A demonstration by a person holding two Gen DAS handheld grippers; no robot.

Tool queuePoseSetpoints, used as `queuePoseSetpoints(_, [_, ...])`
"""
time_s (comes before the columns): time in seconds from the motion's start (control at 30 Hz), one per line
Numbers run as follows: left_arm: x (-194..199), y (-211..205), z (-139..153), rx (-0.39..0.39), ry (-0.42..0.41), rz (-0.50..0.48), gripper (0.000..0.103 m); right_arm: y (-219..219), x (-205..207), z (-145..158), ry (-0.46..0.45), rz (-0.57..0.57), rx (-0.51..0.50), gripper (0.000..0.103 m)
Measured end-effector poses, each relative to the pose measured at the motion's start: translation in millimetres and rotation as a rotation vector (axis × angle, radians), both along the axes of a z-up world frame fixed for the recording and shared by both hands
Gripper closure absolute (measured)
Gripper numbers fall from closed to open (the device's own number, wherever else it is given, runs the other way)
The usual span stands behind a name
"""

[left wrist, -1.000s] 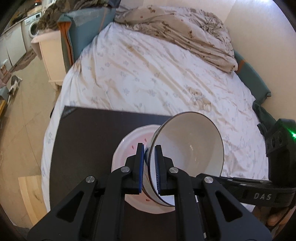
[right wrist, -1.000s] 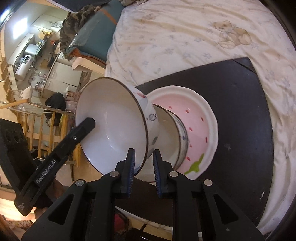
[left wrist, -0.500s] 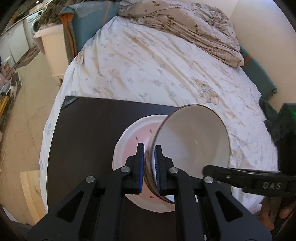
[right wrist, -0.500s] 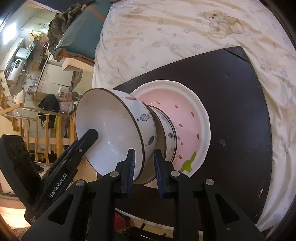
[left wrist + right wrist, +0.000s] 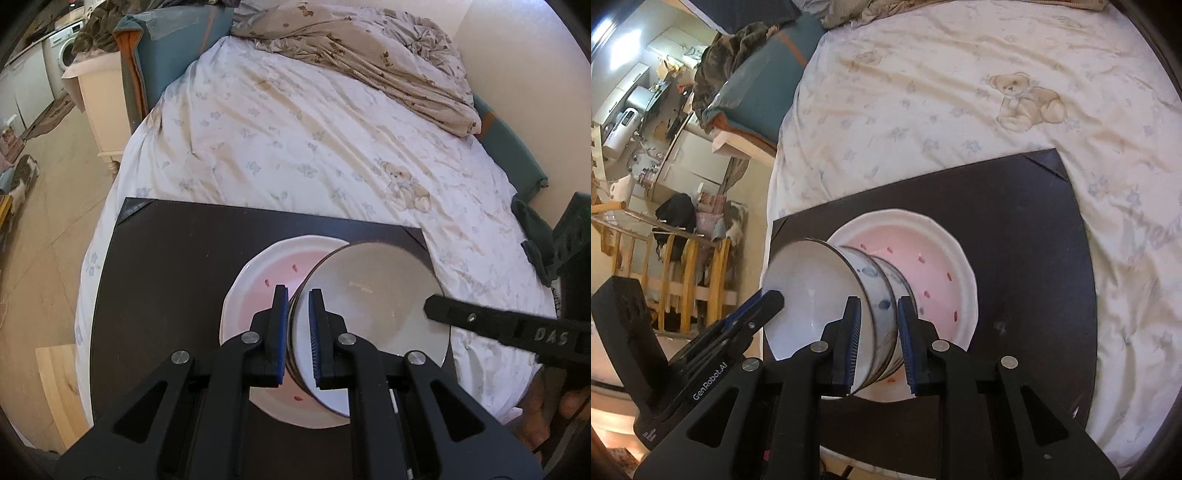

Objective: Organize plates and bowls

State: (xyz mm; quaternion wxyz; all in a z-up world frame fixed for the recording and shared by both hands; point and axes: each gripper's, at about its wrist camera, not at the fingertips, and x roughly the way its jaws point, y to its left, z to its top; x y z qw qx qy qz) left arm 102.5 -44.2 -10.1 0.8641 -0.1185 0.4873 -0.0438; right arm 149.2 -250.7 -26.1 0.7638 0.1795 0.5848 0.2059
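A pink-centred white plate lies on a dark board on the bed. Two white bowls with blue fish marks sit nested on the plate: the upper bowl rests inside the lower bowl. My left gripper is shut on the upper bowl's near rim. My right gripper has opened; its fingers straddle both bowls' rims with gaps either side. The right gripper's finger shows in the left wrist view, and the left one's in the right wrist view.
The board lies on a white bedsheet with a teddy-bear print. A crumpled blanket lies at the bed's far end. A bedside cabinet and bare floor are at the left.
The upper bowl has been lowered and levelled into the lower bowl on the plate. My right gripper has opened wider and let go of the rim. My left gripper keeps its hold.
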Motion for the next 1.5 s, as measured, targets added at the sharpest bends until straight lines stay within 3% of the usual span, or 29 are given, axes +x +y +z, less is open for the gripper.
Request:
queuePoseSetpoints(0.13, [2,2,1,-0.001,0.001,0.003,0.095,1,2,-8,0.027,0.008,0.018,0.079])
queuePoseSetpoints(0.53, [-1,-8,3,0.019,-0.017,-0.029,0.095,9,4,-22,0.036,0.028,-0.059,0.084])
queuePoseSetpoints(0.63, [3,-5,2,-0.008,-0.006,-0.024,0.095,9,6,-31,0.075,0.020,-0.051,0.084])
queuePoseSetpoints(0.97, [2,-2,-4,-0.005,0.032,-0.026,0.095,3,5,-19,0.037,-0.001,-0.017,0.083])
queuePoseSetpoints(1.1, [-15,2,11,0.060,-0.061,-0.022,0.094,3,0,-11,0.004,-0.008,-0.018,0.080])
queuePoseSetpoints(1.17, [-30,5,18,0.105,-0.101,-0.004,0.091,6,-11,4,-0.064,0.004,-0.060,0.080])
queuePoseSetpoints(1.23, [-45,10,23,0.108,-0.124,0.020,0.066,9,-24,18,-0.132,0.008,-0.071,0.080])
queuePoseSetpoints(1.3, [-60,14,29,0.124,-0.165,0.055,0.052,12,-39,30,-0.198,0.002,-0.069,0.080])
queuePoseSetpoints(1.33, [-68,15,33,0.138,-0.191,0.067,0.049,13,-49,36,-0.233,0.002,-0.071,0.078])
queuePoseSetpoints(1.37, [-76,16,36,0.153,-0.211,0.066,0.049,15,-60,43,-0.272,0.002,-0.082,0.066])
queuePoseSetpoints(1.4, [-82,16,38,0.169,-0.220,0.060,0.048,17,-66,46,-0.295,0.002,-0.088,0.050])
queuePoseSetpoints(1.43, [-86,16,40,0.185,-0.225,0.062,0.048,19,-77,51,-0.334,-0.005,-0.097,0.025])
queuePoseSetpoints(1.5, [-97,19,45,0.197,-0.243,0.076,0.048,20,-92,61,-0.393,-0.016,-0.086,0.021])
